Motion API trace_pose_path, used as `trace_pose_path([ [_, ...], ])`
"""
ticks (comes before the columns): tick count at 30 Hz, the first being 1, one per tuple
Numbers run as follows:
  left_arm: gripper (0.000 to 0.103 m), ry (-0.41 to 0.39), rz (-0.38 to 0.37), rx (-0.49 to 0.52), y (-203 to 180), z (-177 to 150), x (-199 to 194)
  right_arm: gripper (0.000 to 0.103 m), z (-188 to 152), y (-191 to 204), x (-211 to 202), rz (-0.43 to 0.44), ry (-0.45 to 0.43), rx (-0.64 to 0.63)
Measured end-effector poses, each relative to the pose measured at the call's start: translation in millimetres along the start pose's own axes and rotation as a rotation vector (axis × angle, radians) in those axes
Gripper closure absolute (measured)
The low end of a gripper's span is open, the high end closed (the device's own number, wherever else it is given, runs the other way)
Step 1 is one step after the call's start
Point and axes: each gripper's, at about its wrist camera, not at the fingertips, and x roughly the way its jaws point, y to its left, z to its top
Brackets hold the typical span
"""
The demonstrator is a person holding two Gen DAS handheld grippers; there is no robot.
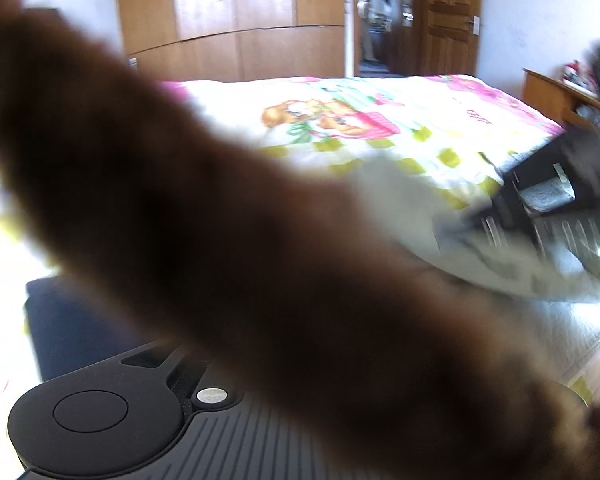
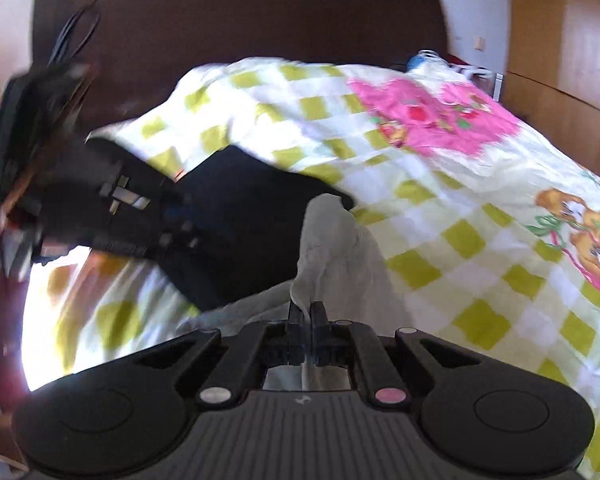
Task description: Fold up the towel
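Left wrist: brown blur (image 1: 228, 216) over towel (image 1: 400, 200)

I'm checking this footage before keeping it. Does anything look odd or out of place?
Yes: a blurred brown mass smothers the left wrist view, hiding that gripper's fingers. The right gripper is pinching the white towel normally.

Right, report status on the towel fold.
Right gripper shut on white towel, corner raised over the bedspread. Left gripper shut; brown blur covers its camera. Dark cloth lies beside the towel.
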Motion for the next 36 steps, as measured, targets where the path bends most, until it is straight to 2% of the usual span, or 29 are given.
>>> trace_pose_path([
  [3, 0.091, 0.023, 0.027, -0.009, 2, -14, -9, 0.082, -26, 31, 34, -0.019, 0.095, -0.072],
  [5, 0.091, 0.024, 0.023, -0.013, 0, -20, -13, 0.082, -32, 42, 39, -0.051, 0.083, -0.099],
  [8, 0.09, 0.01, -0.011, 0.0, -9, -22, -19, 0.082, -25, 44, 27, -0.036, 0.036, -0.044],
  [10, 0.09, -0.001, -0.033, 0.031, -18, -18, -18, 0.082, -18, 50, 16, -0.064, -0.007, -0.049],
  [13, 0.088, -0.022, -0.059, 0.085, -33, -11, -17, 0.082, -14, 56, 1, -0.06, -0.057, -0.06],
  [18, 0.088, -0.028, -0.077, 0.085, -37, -9, -15, 0.082, -29, 72, 12, 0.007, -0.007, -0.079],
  [20, 0.088, -0.011, -0.099, 0.078, -39, -11, -11, 0.082, -36, 71, 23, -0.006, 0.026, -0.092],
  [23, 0.088, 0.033, -0.114, 0.085, -50, -22, 1, 0.081, -37, 53, 27, 0.002, 0.017, 0.021],
  [25, 0.087, 0.078, -0.132, 0.097, -59, -31, 14, 0.075, -38, 41, 22, 0.007, 0.041, 0.085],
  [27, 0.088, 0.147, -0.108, 0.123, -66, -39, 29, 0.073, -44, 33, 5, -0.006, 0.045, 0.106],
  [29, 0.088, 0.186, -0.092, 0.16, -71, -47, 38, 0.072, -53, 22, -18, -0.052, 0.049, 0.125],
  [31, 0.088, 0.192, -0.085, 0.174, -75, -48, 39, 0.072, -65, -2, -45, -0.133, 0.047, 0.174],
  [33, 0.088, 0.177, -0.095, 0.166, -79, -43, 35, 0.071, -73, -32, -65, -0.239, 0.06, 0.23],
  [34, 0.088, 0.162, -0.103, 0.164, -82, -38, 33, 0.07, -78, -53, -74, -0.32, 0.072, 0.257],
  [36, 0.088, 0.131, -0.119, 0.173, -94, -28, 28, 0.059, -88, -93, -84, -0.476, 0.107, 0.327],
])
